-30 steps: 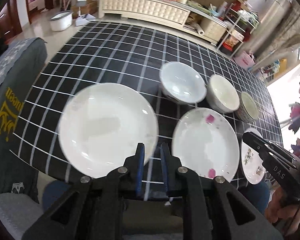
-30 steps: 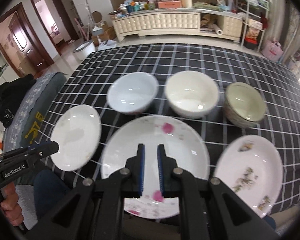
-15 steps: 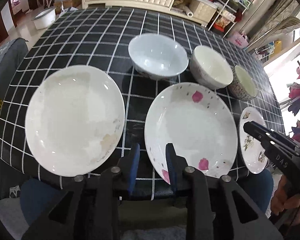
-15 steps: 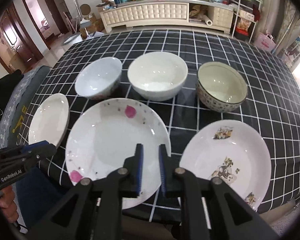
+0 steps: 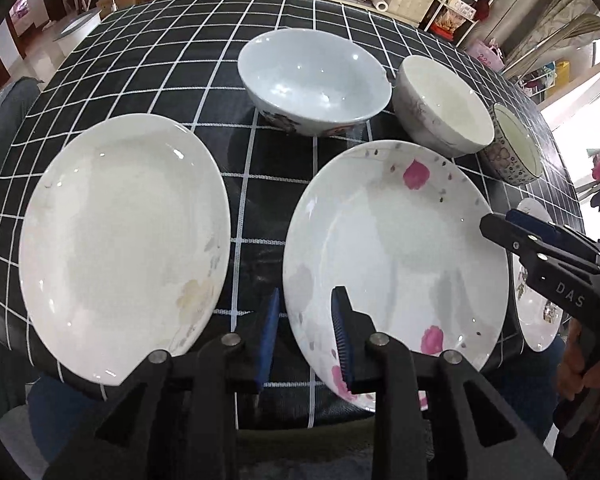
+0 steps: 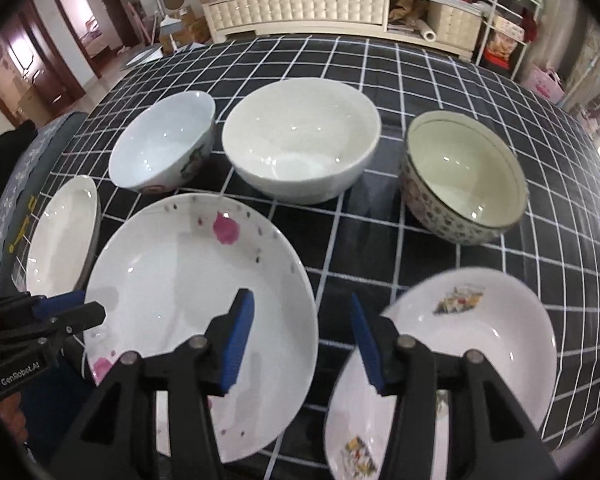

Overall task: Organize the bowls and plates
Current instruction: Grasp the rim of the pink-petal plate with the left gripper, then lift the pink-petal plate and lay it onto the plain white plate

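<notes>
Three plates line the table's near edge: a plain white plate (image 5: 124, 240) (image 6: 60, 236), a pink-flower plate (image 5: 396, 252) (image 6: 188, 280) and a picture plate (image 6: 460, 340) (image 5: 536, 312). Behind them stand a pale blue bowl (image 5: 314, 80) (image 6: 164, 148), a cream bowl (image 5: 440, 108) (image 6: 300, 140) and a patterned bowl (image 6: 464, 176) (image 5: 512, 148). My left gripper (image 5: 306, 312) (image 6: 90, 306) is narrowly open, and the pink-flower plate's left rim shows between its pads. My right gripper (image 6: 300, 320) (image 5: 496, 222) is opening over the gap between the pink-flower and picture plates, gripping nothing.
A black cloth with white checks (image 5: 180, 60) covers the table, whose near edge runs just below the plates. A grey-covered seat (image 6: 16, 168) stands at the left. A cluttered white sideboard (image 6: 300, 8) lines the far wall. A hand (image 5: 580, 364) holds the right gripper.
Both grippers came down closer to the plates. The left one shifted from the plain plate to the pink-flower plate's left rim and parted slightly. The right one shifted right and its jaws spread wide.
</notes>
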### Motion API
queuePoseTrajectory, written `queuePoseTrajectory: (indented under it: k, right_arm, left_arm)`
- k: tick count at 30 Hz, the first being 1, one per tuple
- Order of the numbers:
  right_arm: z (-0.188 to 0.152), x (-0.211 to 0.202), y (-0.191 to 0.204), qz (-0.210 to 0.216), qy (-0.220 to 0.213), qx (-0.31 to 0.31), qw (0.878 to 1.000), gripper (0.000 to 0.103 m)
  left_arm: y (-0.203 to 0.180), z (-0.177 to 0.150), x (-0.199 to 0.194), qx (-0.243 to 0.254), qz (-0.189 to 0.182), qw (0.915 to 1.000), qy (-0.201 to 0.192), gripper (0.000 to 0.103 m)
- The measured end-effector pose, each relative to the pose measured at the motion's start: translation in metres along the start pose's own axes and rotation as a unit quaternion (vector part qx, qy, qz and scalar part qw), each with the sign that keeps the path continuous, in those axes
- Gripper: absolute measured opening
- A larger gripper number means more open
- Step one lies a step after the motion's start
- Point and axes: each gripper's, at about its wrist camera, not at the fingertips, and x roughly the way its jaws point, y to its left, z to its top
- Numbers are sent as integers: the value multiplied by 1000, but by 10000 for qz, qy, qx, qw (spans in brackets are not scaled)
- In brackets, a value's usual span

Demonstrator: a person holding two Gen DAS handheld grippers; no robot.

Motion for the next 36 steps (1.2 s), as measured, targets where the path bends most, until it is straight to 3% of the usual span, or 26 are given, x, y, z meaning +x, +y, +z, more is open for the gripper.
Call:
queuePoseTrajectory:
  k: [5,7,10,11,16,25,30,36]
  right_arm:
    - [4,11,0,-12,48,-167,9998,53]
    - [3,17,-1,-69,188,-222,9996,41]
    - [1,21,-2,211,264,-81,9994,25]
    - [0,20,-2,224,261,-57,9994,24]
    - [-8,15,0,106,318,86,9994,24]
    - [-24,8,-1,33,269,396,9989,23]
    - [-31,-7,-11,330,184,712,9967,18]
    - [-34,-29,-1,340,27,721,9968,17]
  left_arm:
    - [2,2,12,-1,48,9999,108,13]
    - [2,2,13,51,114,9999,113,11]
    - [4,1,12,22,78,9999,110,10]
    - [5,1,12,10,59,9999,107,10]
    - [12,1,13,-259,-109,9995,152,10]
    - [5,-1,13,-70,177,9998,80,11]
    - [7,-3,11,-119,62,9999,74,11]
    - [13,-7,-12,-78,17,9999,-90,11]
